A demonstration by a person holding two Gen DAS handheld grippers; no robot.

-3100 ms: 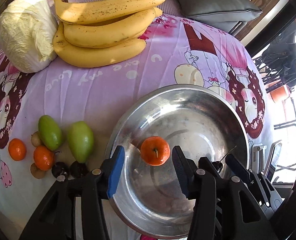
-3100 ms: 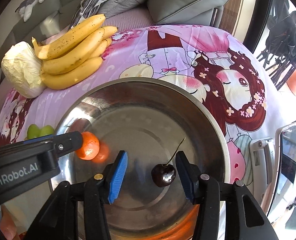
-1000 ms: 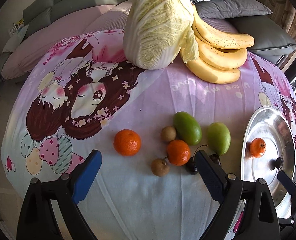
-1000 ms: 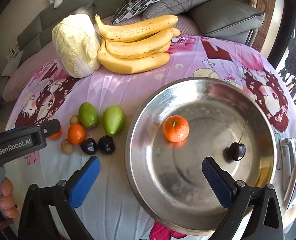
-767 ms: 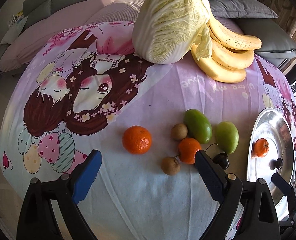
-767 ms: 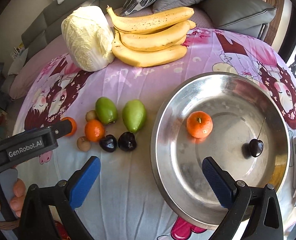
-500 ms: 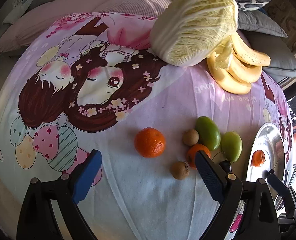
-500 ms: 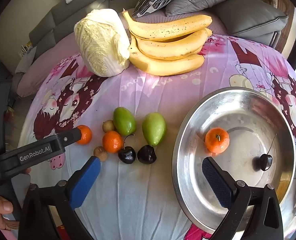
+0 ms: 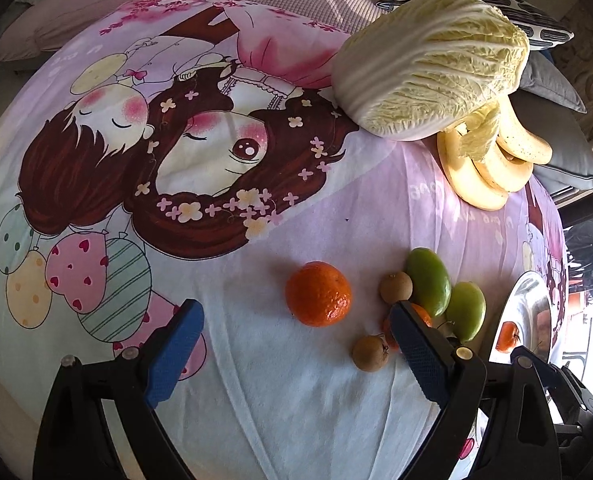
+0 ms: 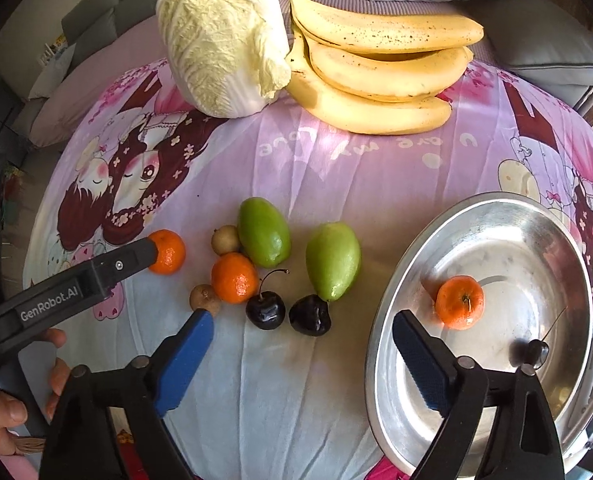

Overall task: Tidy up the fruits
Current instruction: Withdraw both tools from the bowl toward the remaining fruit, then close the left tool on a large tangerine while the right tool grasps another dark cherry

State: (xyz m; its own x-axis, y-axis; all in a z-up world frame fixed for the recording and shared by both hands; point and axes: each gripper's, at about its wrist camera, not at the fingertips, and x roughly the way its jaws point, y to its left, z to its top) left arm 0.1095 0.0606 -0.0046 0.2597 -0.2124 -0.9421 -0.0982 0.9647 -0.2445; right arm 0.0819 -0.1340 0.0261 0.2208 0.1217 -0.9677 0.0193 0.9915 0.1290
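Your right gripper [image 10: 302,354] hangs over the cartoon-print cloth [image 10: 336,184] with its blue pads spread wide and nothing between them; its jaws have just been closing a little, yet they grip no fruit, and the right pad sits over the near rim of the steel bowl [image 10: 380,344]. Take that bowl as your landmark. Inside it lie one tangerine [image 10: 459,302] towards its left side and a dark cherry [image 10: 535,351] with a long stem nearer its right. Just left of the bowl, on the cloth, two more dark cherries [image 10: 265,309] sit side by side, nearly touching, directly ahead of your right gripper. Beyond them stand two green mangoes [image 10: 332,266], the right one closest to the bowl. Further left of the bowl a second tangerine [image 10: 234,277] rests between two small brown longans [image 10: 204,298], one nearer you and one behind. Your left gripper [image 9: 296,348] is also wide open and empty, pointing down at the cloth well left of the bowl, and the loose tangerine [image 9: 318,294] farthest from the bowl lies just ahead of its pads, untouched. In the right wrist view one black finger of that left gripper reaches up to this same tangerine, and your hand [image 10: 0,412] shows at the lower left edge. Far behind the bowl, a bunch of bananas [image 10: 376,64] lies against a napa cabbage [image 10: 224,40], with grey cushions [image 10: 552,44] beyond them.
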